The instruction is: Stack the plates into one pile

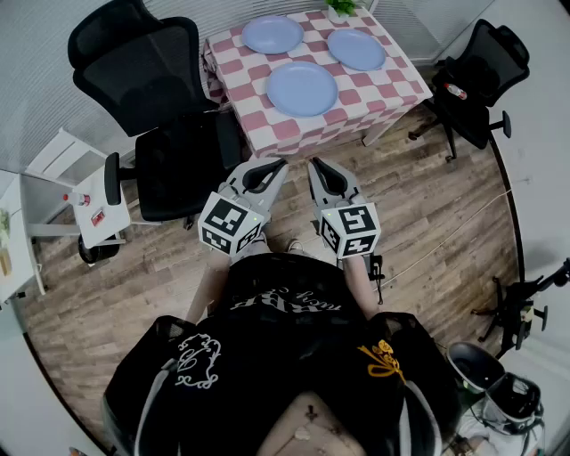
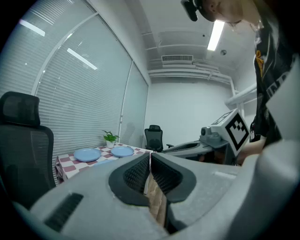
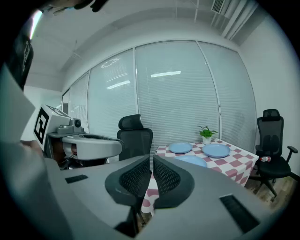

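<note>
Three blue plates lie apart on a table with a red-and-white checked cloth (image 1: pixel 365 93): one at the back left (image 1: pixel 272 35), one at the back right (image 1: pixel 356 49), one nearest me (image 1: pixel 302 88). My left gripper (image 1: pixel 274 165) and right gripper (image 1: pixel 317 166) hang side by side above the wooden floor, short of the table, both shut with nothing in them. In the left gripper view the plates (image 2: pixel 87 154) show far off to the left; in the right gripper view the plates (image 3: pixel 216 150) lie ahead to the right.
A black office chair (image 1: pixel 156 107) stands left of the table, close to my left gripper. Another black chair (image 1: pixel 476 80) sits to the table's right. A small potted plant (image 1: pixel 341 8) stands at the table's far edge. A white side table (image 1: pixel 85 200) is at the left.
</note>
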Available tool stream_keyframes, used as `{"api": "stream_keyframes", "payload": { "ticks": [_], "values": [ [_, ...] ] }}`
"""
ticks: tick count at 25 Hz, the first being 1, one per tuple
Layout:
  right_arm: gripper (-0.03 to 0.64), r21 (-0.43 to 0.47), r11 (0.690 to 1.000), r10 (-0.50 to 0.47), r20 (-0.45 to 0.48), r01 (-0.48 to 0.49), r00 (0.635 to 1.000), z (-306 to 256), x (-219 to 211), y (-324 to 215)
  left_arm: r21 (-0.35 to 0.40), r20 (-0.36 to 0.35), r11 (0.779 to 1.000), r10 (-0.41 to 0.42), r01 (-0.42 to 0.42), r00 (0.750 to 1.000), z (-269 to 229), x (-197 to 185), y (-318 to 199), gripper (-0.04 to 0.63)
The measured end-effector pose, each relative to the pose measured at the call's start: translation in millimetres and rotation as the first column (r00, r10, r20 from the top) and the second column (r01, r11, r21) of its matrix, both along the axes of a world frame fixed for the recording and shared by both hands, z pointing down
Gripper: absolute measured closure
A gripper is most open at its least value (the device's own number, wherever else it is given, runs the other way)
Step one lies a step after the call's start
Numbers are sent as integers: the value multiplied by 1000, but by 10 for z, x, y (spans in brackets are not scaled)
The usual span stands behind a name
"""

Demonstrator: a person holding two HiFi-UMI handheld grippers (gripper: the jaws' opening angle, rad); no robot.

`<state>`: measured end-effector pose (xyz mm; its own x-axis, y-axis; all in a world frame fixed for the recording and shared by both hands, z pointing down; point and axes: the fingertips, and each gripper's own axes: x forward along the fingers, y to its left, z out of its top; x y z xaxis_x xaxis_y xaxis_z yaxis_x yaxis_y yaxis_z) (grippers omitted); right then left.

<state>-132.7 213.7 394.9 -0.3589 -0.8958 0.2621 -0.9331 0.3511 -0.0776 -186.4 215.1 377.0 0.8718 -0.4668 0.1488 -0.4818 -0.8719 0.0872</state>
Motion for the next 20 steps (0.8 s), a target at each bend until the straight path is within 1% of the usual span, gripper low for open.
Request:
{"api": "stream_keyframes", "payload": {
  "ticks": [8,14,20],
  "values": [
    [586,-8,1000,2,7,-2,1000,26,105,-9,-1,6,1000,-9,9,1000,13,74,0,575],
    [586,5,1000,10,55,-11,998,-3,203,-29,-4,12,1000,-23,23,1000,18,128,-24,575],
    [586,-6,1000,9,67,-8,998,24,361,-37,-7,9,999,-33,33,999,19,255,-49,575]
  ]
}}
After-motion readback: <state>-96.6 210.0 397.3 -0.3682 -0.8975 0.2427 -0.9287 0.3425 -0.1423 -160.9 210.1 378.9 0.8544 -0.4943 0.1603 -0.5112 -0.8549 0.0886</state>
